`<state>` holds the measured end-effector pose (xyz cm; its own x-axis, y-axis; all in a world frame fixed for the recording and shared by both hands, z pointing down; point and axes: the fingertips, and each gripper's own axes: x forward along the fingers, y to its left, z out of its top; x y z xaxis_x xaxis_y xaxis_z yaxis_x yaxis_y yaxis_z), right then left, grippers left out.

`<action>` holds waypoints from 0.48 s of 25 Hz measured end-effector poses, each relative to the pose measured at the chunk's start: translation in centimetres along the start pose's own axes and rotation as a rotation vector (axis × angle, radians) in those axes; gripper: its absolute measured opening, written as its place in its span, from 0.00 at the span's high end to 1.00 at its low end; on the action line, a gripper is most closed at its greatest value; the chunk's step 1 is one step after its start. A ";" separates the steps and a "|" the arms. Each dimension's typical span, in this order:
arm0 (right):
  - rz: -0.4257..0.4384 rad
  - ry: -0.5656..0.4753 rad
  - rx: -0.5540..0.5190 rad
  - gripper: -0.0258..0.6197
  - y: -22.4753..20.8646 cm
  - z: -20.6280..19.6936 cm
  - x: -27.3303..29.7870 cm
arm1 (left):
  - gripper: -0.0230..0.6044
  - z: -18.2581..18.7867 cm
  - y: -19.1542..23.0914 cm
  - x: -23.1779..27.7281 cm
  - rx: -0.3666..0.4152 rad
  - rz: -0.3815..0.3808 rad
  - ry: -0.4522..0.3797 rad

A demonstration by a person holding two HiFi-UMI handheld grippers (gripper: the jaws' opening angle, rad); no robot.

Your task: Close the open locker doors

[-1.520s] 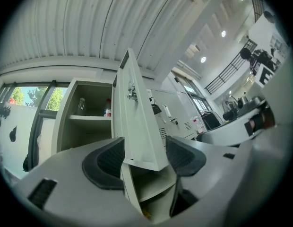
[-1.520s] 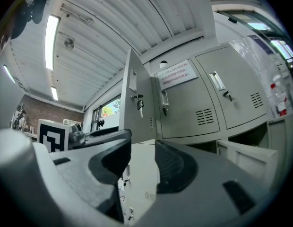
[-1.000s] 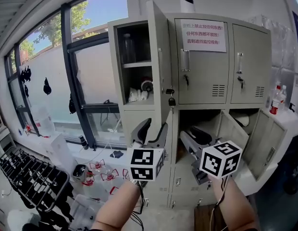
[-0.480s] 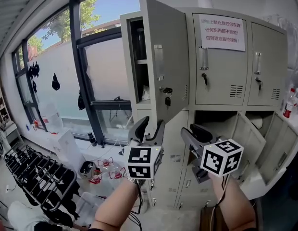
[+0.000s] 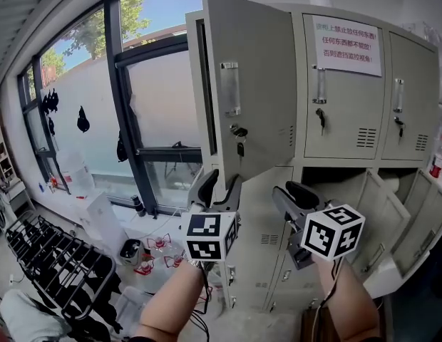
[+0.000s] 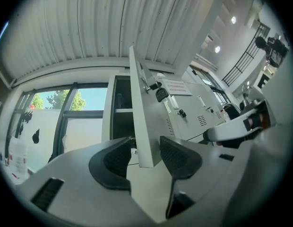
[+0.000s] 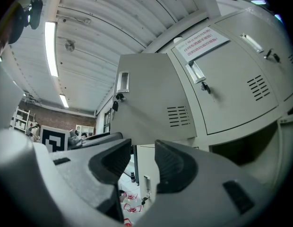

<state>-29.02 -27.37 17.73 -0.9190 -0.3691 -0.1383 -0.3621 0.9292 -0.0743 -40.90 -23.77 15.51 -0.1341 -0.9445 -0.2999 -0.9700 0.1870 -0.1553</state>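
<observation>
Across the lockers (image 5: pixel 342 130), three doors (image 5: pixel 253 84) stand open

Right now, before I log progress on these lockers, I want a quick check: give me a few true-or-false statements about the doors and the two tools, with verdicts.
1. The upper left locker door stands open. True.
2. The left tool has that door's lower edge between its jaws. True.
3. The right tool grips a door handle. False: its jaws stand apart with nothing between them.
4. The middle upper door, which bears the paper notice, is open. False: it is shut.
5. Every lower locker is shut. False: a lower door on the right hangs open.
</observation>
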 end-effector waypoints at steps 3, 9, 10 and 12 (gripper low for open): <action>0.000 -0.004 0.001 0.74 0.0 -0.2 1.4 | 0.65 -0.6 1.6 0.8 -0.001 0.004 0.008; -0.007 -0.014 0.000 0.74 -0.1 -0.4 4.2 | 0.64 -1.5 4.2 2.5 0.000 0.006 0.012; -0.008 -0.014 0.000 0.74 -0.2 -0.5 4.6 | 0.64 -1.7 4.6 2.8 -0.001 0.009 0.013; -0.013 -0.015 0.001 0.74 -0.4 -0.7 5.4 | 0.64 -2.1 5.5 3.5 0.002 0.013 0.016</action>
<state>-33.95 -29.75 17.66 -0.9120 -0.3810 -0.1519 -0.3734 0.9245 -0.0771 -47.13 -26.63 15.59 -0.1499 -0.9461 -0.2871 -0.9677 0.2000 -0.1537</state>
